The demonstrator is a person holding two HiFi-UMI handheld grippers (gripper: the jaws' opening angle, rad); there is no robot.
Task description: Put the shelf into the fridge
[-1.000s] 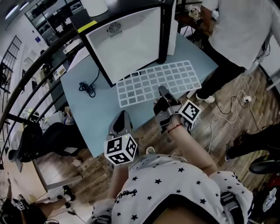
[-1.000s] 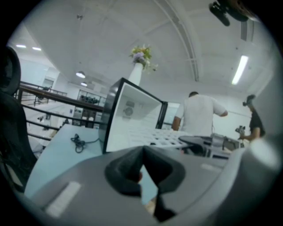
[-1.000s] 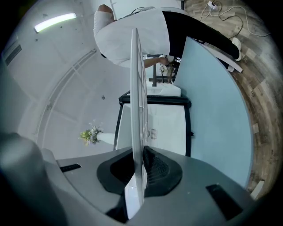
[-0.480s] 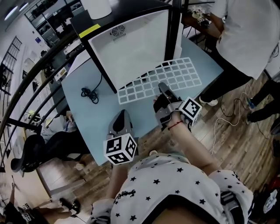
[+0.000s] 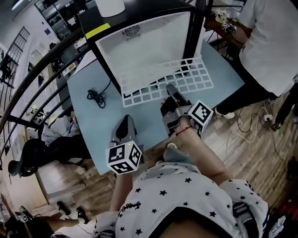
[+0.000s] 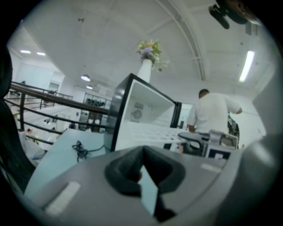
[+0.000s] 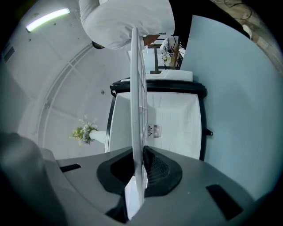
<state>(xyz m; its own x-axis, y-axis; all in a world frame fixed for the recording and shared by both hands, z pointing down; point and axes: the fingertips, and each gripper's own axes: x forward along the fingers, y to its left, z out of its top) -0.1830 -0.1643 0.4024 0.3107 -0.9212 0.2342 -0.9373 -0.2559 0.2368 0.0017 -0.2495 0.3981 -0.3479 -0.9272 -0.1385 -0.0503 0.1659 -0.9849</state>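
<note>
The white grid shelf [image 5: 163,80] is held level, its far part inside the open fridge [image 5: 144,44], a black box with a white interior on the pale blue table [image 5: 93,125]. My right gripper [image 5: 171,88] is shut on the shelf's near edge. In the right gripper view the shelf [image 7: 138,88] runs edge-on from between the jaws of the right gripper [image 7: 140,154] toward the fridge [image 7: 163,123]. My left gripper [image 5: 125,122] hangs over the table's near edge, shut and empty. The left gripper view shows the left gripper [image 6: 142,152], the fridge [image 6: 141,114] and the shelf [image 6: 161,132].
A black cable [image 5: 95,96] lies coiled on the table left of the fridge. A person in a white shirt [image 5: 274,42] stands at the table's right side. A white vase [image 5: 110,5] stands on the fridge. A dark railing [image 5: 28,88] runs along the left.
The right gripper has carried the shelf forward, so its far part now sits inside the fridge. The person at the right has shifted. The left gripper has barely moved.
</note>
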